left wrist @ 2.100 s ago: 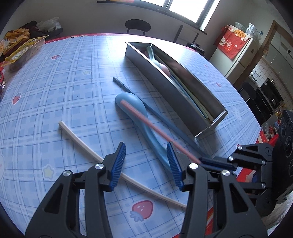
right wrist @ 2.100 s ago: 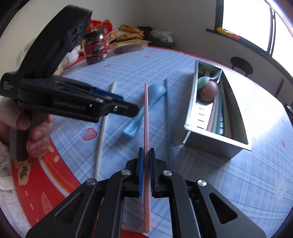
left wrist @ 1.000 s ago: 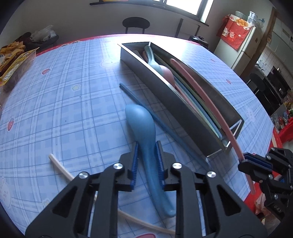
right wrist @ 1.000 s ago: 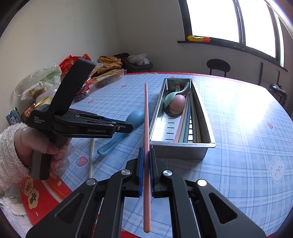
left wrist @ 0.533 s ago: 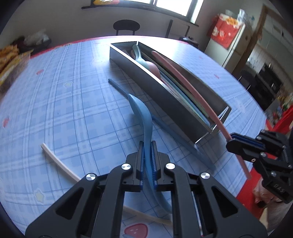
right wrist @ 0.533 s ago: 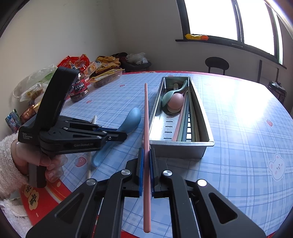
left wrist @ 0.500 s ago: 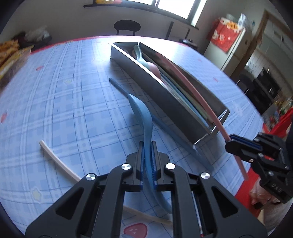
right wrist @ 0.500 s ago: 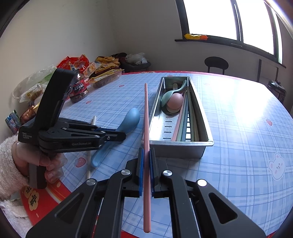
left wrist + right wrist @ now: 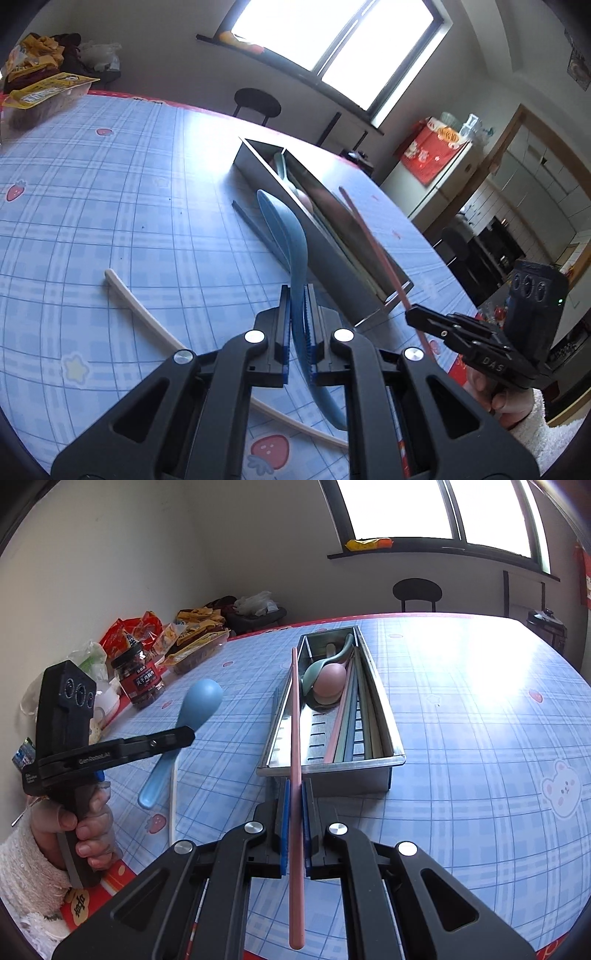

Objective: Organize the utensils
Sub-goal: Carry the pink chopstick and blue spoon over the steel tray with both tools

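Left wrist view first: the left gripper (image 9: 296, 321) is clamped tight on the handle of the blue spoon (image 9: 291, 236), with the bowl sticking out ahead of the fingers and lifted off the blue plaid tablecloth (image 9: 110, 192). Just right of the fingers is the steel utensil tray (image 9: 332, 266), running away from the camera. A dark blue chopstick (image 9: 258, 229) lies on the cloth between the spoon and the tray wall. Left of the fingers a white chopstick (image 9: 144, 314) lies flat and passes under the gripper. Off to the right the right gripper (image 9: 417, 314) is pinching the pink chopstick (image 9: 369, 240), which slants up over the tray's near end.

Right wrist view: the right gripper (image 9: 293, 823) is closed all the way on the pink chopstick (image 9: 294, 738), whose far end points ahead over the left wall of the tray (image 9: 384, 716). Inside the tray, ahead of the fingers, are a pink spoon (image 9: 328, 686), a green spoon (image 9: 332, 657) and several chopsticks lying lengthwise. To the left, a hand (image 9: 85, 823) holds the left gripper (image 9: 184, 736), with the blue spoon (image 9: 199, 705) in it, bowl raised, well left of the tray. The white chopstick (image 9: 173, 805) lies on the cloth below it.
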`<state>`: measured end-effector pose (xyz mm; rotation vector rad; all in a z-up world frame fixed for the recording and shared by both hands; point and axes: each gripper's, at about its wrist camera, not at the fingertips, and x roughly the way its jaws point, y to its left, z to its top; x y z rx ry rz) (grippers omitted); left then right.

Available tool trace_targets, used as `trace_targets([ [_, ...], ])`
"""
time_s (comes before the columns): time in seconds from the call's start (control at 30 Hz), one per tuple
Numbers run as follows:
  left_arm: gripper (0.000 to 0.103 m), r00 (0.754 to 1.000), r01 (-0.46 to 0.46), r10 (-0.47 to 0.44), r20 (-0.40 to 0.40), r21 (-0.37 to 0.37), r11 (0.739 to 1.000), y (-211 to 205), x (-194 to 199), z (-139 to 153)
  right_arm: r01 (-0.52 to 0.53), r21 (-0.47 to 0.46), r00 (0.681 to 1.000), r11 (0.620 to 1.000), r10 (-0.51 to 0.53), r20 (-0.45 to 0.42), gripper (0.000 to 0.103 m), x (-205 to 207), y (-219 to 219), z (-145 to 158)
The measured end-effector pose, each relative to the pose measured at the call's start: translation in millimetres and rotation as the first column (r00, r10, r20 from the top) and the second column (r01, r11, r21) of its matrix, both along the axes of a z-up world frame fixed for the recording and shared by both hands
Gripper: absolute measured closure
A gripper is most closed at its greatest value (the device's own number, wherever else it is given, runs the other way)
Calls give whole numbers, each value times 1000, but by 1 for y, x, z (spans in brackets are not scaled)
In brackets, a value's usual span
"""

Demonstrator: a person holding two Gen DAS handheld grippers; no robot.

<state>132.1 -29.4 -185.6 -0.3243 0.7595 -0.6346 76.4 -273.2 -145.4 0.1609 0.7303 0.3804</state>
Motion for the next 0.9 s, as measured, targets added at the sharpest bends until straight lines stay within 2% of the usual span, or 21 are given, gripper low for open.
trace_targets([
  [0.17, 92, 1000, -19, 17, -23, -49, 999, 11, 0, -2, -5, -9, 1000, 1000, 5, 4, 97, -1, 2, 0],
  [0.37, 92, 1000, -12, 12, -10, -36, 999, 8, -1, 0, 3, -1, 1000, 1000, -3, 15, 97, -3, 0, 2],
  [0.5, 92, 1000, -19, 19, 4, -2, 1000, 3, -2, 4, 10, 54, 1000, 999, -11, 13, 97, -2, -11, 1],
  [0.57, 92, 999, -28, 30, -26, 73, 997, -4, 5, 5, 11, 77, 1000, 997, -9, -19, 97, 3, -15, 2],
  [0.6, 92, 999, -20, 24, -43, 82, 996, -6, 8, 6, 7, 100, 1000, 995, -4, -29, 97, 6, -18, 4],
  [0.7, 92, 999, -9, 12, -36, 60, 998, -11, 15, 21, -2, 148, 1000, 989, 2, -2, 97, 13, -25, 19],
  [0.8, 92, 1000, -5, 5, 4, 67, 998, -21, 28, 41, 16, 145, 999, 989, -23, 45, 97, 28, -28, 34],
  [0.9, 92, 1000, -10, 10, 17, 52, 999, -35, 51, 57, 49, 176, 997, 983, -59, 50, 97, 57, -32, 39],
])
